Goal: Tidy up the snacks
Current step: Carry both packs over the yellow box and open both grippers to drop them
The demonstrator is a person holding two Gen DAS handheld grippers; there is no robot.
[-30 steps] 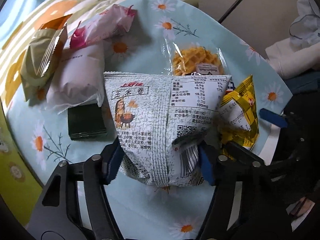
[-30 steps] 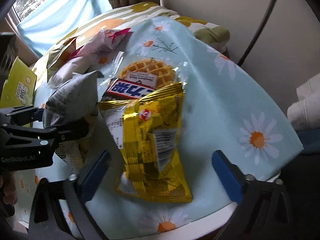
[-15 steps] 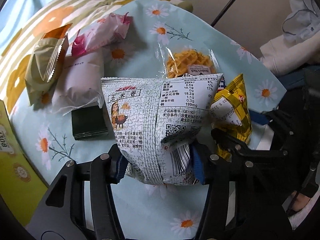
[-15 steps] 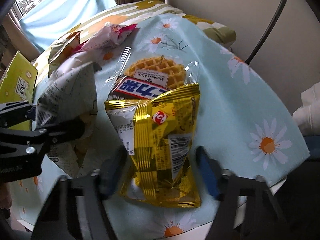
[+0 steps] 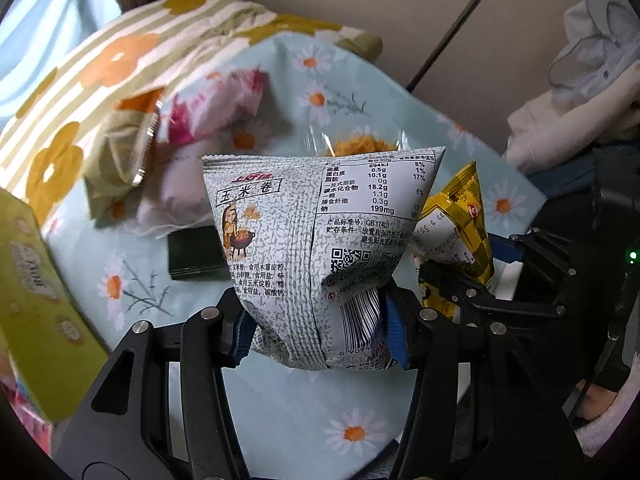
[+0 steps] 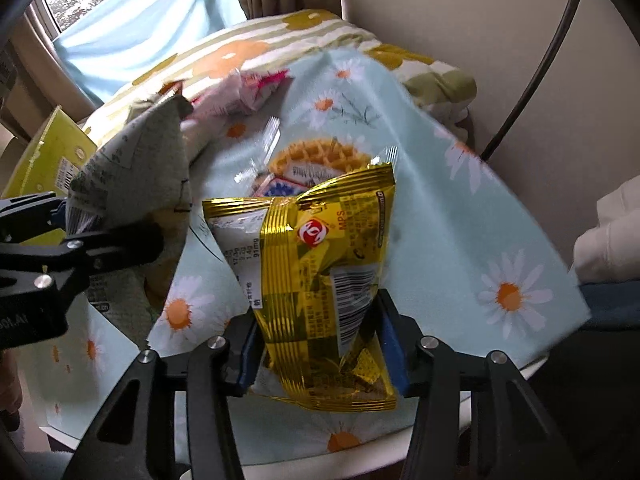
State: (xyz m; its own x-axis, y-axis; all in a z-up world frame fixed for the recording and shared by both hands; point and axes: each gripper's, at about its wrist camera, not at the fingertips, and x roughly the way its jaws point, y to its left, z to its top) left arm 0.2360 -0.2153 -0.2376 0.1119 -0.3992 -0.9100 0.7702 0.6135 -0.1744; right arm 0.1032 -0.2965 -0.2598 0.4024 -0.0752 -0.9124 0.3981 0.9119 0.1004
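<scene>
Between the left fingers (image 5: 394,332): pinched narrow on the lower end of the grey-white corn-roll packet (image 5: 320,220), pads pressing both sides just above the bottom seal. Same grip as a second ago, only tighter, and now carrying the packet clear of the daisy cloth (image 5: 280,420) on the table, with more cloth showing beneath than before. Stands nearly upright in the left view, long axis running 6 to 12 o'clock, top seal at 12, back panel with nutrition table and barcode facing the camera.

Between the right fingers (image 6: 394,352): closing on the gold packet (image 6: 320,272), wide apart a second ago and now in against its lower flanks, foil crumpling between the pads. Looks gripped, and probably just coming off the cloth. Long axis 6 to 12 o'clock in the right view, top seal leaning slightly toward 1, barcode side up.

Seen from the left, gold packet at 3 o'clock of the corn-roll packet, close beside it.

Means, most likely, both picks secured and the carry starting.

Further out: waffle pack (image 6: 316,152) at 12 o'clock behind the gold packet, dark green packet (image 5: 196,256) at 9 o'clock of the corn-roll packet, yellow-green box (image 5: 32,280) beyond at the table's edge, possibly the destination.
</scene>
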